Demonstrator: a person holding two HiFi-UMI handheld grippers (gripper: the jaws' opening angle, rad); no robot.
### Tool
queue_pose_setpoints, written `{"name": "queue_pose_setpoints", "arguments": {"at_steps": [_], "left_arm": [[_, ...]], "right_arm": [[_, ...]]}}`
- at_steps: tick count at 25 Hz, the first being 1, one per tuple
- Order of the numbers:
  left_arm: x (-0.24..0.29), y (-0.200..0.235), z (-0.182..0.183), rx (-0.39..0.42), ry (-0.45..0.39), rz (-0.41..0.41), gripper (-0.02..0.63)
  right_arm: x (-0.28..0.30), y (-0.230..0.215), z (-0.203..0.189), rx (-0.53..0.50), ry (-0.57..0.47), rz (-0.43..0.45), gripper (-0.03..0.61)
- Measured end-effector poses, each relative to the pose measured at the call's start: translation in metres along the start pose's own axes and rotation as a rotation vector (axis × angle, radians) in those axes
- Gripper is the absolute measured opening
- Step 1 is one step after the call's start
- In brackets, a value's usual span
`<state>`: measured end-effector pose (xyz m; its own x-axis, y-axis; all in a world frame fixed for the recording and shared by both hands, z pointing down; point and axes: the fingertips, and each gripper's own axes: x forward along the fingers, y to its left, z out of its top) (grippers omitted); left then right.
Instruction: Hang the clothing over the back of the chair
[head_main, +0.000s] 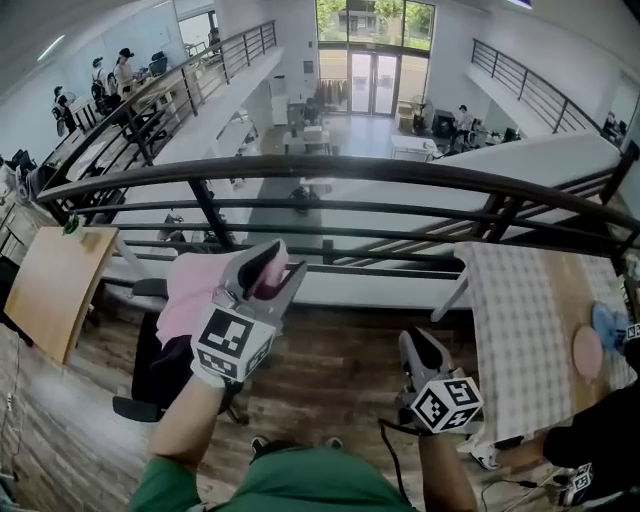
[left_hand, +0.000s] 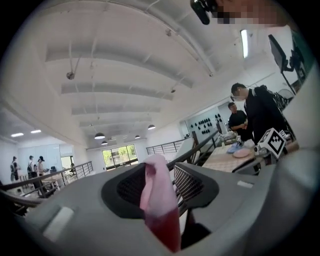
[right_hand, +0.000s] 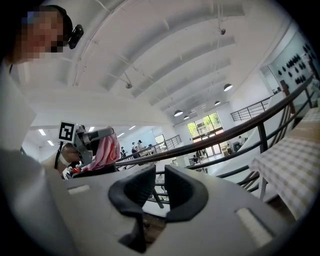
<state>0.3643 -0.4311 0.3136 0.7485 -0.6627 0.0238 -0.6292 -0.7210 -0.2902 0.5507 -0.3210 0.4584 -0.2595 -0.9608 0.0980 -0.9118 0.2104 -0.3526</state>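
Closest in is the person's green top (head_main: 300, 485), and just beyond it the left forearm reaches forward to the left gripper (head_main: 272, 275). Its jaws stand apart with a fold of the pink clothing (head_main: 190, 285) between them. In the left gripper view the fold leans against one pad while the meshed face of the other shows bare beside it, so the cloth looks loose in the gap and not pinched.

Most of the clothing lies just to the left of that gripper, spread over the top edge of the black chair (head_main: 150, 365) back and hanging down it. Only the narrow fold runs across from the chair back into the jaws. The right gripper view agrees: pink cloth trails from the left gripper down to the dark chair back.

The right gripper (head_main: 418, 342) is well apart on the right, nearer the checked table (head_main: 510, 330). Its jaws are drawn almost together, with just a slit between them and nothing in it.

The left hand is plainly the nearer one, so the hanging seems nearly done. What remains, I judge, is to draw the left gripper back along its own line, away from the chair back, so the fold slips out. If it snags on a pad, the clothing could be dragged off the top edge.
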Motion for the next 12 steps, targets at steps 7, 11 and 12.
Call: {"name": "queue_pose_setpoints", "arguments": {"at_steps": [7, 11, 12], "left_arm": [[-0.023, 0.0, -0.01, 0.227, 0.161, 0.032, 0.22], [-0.04, 0.005, -0.027, 0.287, 0.254, 0.026, 0.244], [-0.045, 0.008, -0.033, 0.28, 0.272, 0.029, 0.252]], "right_arm": [[0.016, 0.021, -0.003, 0.01, 0.018, 0.077, 0.058], [0.026, 0.034, -0.005, 0.008, 0.027, 0.103, 0.058], [0.03, 0.039, -0.007, 0.008, 0.03, 0.114, 0.058]]}}
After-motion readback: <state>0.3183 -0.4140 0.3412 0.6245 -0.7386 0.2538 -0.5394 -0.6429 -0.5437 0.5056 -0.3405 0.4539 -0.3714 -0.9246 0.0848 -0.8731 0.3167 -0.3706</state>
